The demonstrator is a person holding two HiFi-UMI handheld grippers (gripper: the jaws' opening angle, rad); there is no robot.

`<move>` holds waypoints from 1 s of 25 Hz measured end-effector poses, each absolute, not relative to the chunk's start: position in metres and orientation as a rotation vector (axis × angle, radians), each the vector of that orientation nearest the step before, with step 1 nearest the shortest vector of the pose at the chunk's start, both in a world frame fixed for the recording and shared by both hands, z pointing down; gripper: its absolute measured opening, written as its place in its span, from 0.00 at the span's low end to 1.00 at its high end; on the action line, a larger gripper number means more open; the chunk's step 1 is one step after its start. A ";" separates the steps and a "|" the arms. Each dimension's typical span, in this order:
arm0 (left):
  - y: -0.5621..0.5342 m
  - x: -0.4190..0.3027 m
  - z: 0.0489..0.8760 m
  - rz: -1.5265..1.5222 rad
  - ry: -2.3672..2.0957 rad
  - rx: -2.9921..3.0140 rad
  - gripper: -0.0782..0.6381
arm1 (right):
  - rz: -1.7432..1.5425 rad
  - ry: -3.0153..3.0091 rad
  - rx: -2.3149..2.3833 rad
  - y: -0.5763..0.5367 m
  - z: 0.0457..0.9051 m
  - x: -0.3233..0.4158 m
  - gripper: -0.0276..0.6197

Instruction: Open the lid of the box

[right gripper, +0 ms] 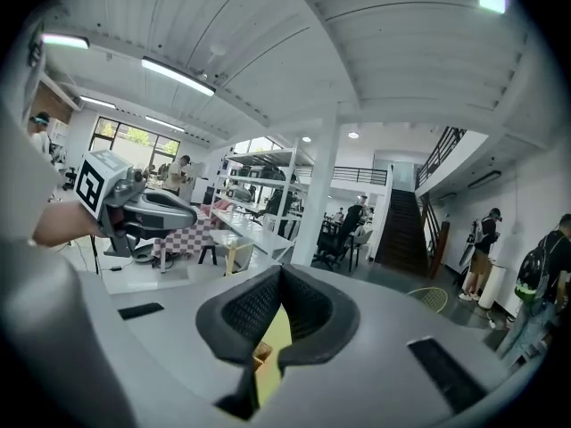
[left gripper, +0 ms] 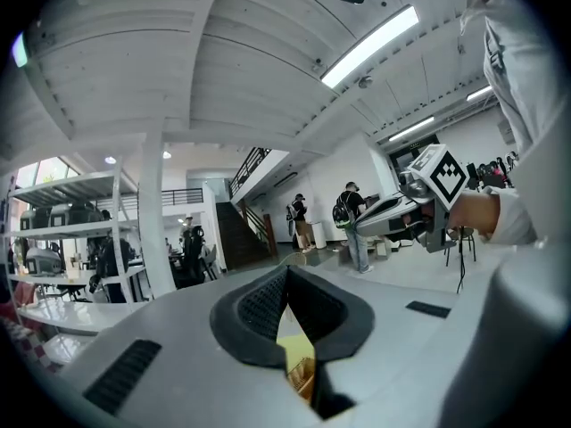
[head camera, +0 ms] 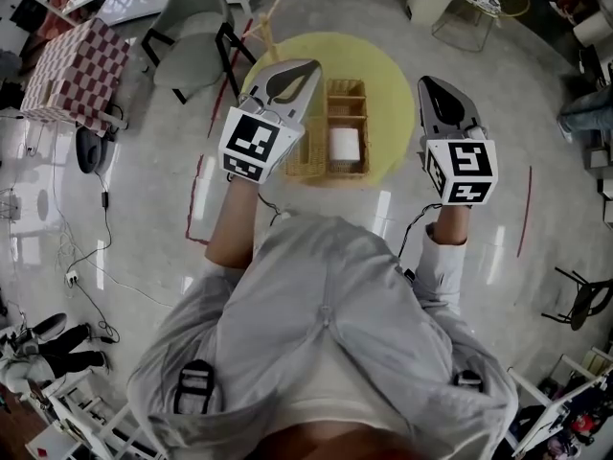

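At upper centre of the head view, a round yellow table (head camera: 383, 75) carries a woven wicker box (head camera: 347, 89). Its lid seems untouched, though the left part is hidden, so the opening is not yet done. The left gripper (head camera: 312, 67) hovers over the box and the right gripper (head camera: 428, 89) over the table's right edge. Both are roughly level, claws pinched together and empty.

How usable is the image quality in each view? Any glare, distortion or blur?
Head view: fisheye-bent, glare streaks on the glossy floor, wicker box legible. Left gripper view: dark vignetted corners, ceiling strip light blown out. Right gripper view: same vignette, scene sharp.
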State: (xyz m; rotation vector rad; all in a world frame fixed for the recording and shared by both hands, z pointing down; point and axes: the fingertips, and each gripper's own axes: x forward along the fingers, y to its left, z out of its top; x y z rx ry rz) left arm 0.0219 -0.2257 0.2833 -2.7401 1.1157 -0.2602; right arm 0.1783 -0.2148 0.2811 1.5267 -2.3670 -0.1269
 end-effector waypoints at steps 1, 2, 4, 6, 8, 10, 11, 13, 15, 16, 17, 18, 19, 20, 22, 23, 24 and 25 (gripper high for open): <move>-0.225 0.022 0.282 -0.258 1.117 -2.736 0.15 | -0.135 -2.373 1.525 -0.214 0.279 0.178 0.08; -0.225 0.022 0.281 -0.255 1.117 -2.732 0.15 | -0.143 -2.374 1.521 -0.214 0.278 0.177 0.08; -0.224 0.023 0.279 -0.248 1.116 -2.731 0.15 | -0.157 -2.370 1.511 -0.214 0.277 0.176 0.08; -0.223 0.024 0.277 -0.243 1.112 -2.730 0.15 | -0.161 -2.368 1.500 -0.214 0.277 0.174 0.08; -0.223 0.024 0.276 -0.243 1.109 -2.727 0.15 | -0.157 -2.374 1.496 -0.215 0.277 0.172 0.08; -0.221 0.023 0.276 -0.243 1.109 -2.726 0.15 | -0.150 -2.378 1.497 -0.214 0.277 0.171 0.08; -0.221 0.023 0.276 -0.243 1.110 -2.727 0.15 | -0.147 -2.379 1.496 -0.213 0.277 0.171 0.08; -0.219 0.022 0.277 -0.245 1.112 -2.728 0.15 | -0.144 -2.377 1.494 -0.212 0.279 0.171 0.08; -0.218 0.021 0.278 -0.250 1.111 -2.729 0.15 | -0.141 -2.374 1.494 -0.211 0.280 0.170 0.08; -0.217 0.021 0.278 -0.251 1.110 -2.729 0.15 | -0.140 -2.375 1.493 -0.210 0.280 0.170 0.08; -0.217 0.021 0.278 -0.253 1.109 -2.729 0.15 | -0.140 -2.376 1.492 -0.210 0.280 0.169 0.08; -0.216 0.021 0.278 -0.254 1.109 -2.729 0.15 | -0.138 -2.378 1.490 -0.209 0.280 0.168 0.08; -0.216 0.021 0.278 -0.255 1.109 -2.730 0.15 | -0.135 -2.380 1.488 -0.208 0.280 0.167 0.08; -0.215 0.020 0.278 -0.256 1.108 -2.730 0.15 | -0.132 -2.383 1.485 -0.207 0.280 0.166 0.08; -0.212 0.021 0.278 -0.256 1.107 -2.731 0.15 | -0.127 -2.387 1.481 -0.205 0.281 0.165 0.08; -0.211 0.020 0.279 -0.257 1.106 -2.732 0.15 | -0.125 -2.387 1.480 -0.203 0.282 0.164 0.08; -0.211 0.020 0.280 -0.257 1.106 -2.734 0.15 | -0.124 -2.387 1.478 -0.203 0.283 0.163 0.08; -0.211 0.020 0.280 -0.256 1.107 -2.735 0.15 | -0.122 -2.386 1.476 -0.203 0.284 0.162 0.08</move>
